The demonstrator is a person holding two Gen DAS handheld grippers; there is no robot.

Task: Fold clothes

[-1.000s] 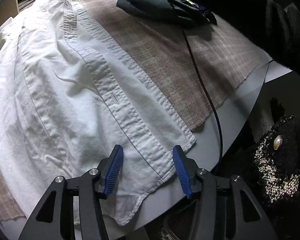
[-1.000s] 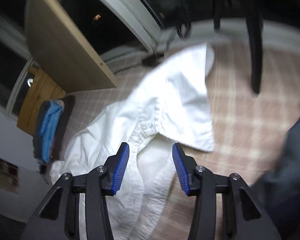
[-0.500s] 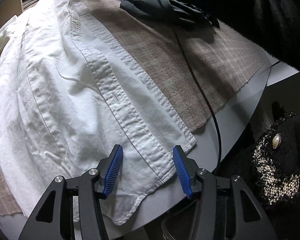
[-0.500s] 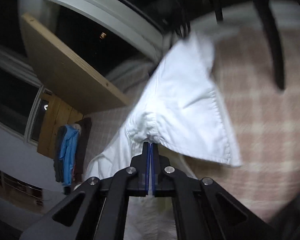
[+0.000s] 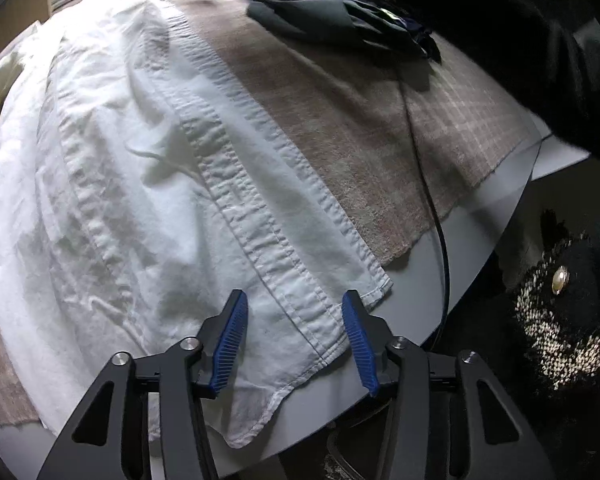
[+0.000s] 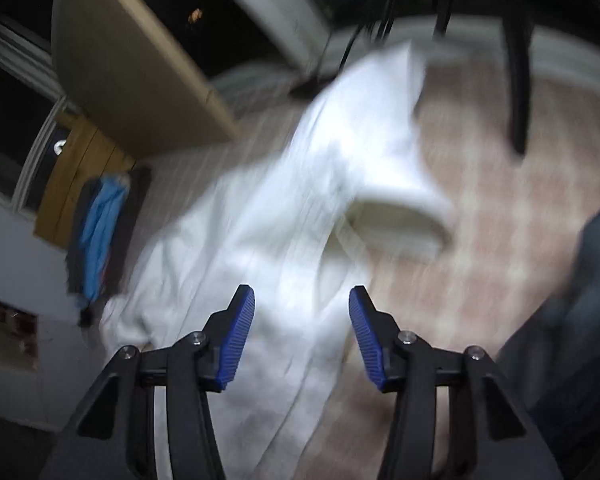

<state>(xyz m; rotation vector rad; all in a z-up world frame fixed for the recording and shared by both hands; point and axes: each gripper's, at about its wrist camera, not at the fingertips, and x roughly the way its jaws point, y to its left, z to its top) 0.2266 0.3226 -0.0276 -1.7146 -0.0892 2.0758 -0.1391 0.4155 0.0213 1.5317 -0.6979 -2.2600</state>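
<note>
The crumpled white cotton button-up shirt (image 5: 148, 184) lies spread over a beige checked cloth (image 5: 380, 148) on the grey tabletop (image 5: 432, 280), its stitched front placket running diagonally toward the near corner. The left tool (image 5: 294, 340) hangs just above that hem corner, jaws closing with fabric beneath them but not yet pinched, probably to anchor or lift the edge for a fold. In the blurred right view, the right tool (image 6: 302, 330) is opening above the shirt's collar end (image 6: 380, 184), gripping nothing. A dark bundled garment (image 5: 332, 16) waits farther back.
</note>
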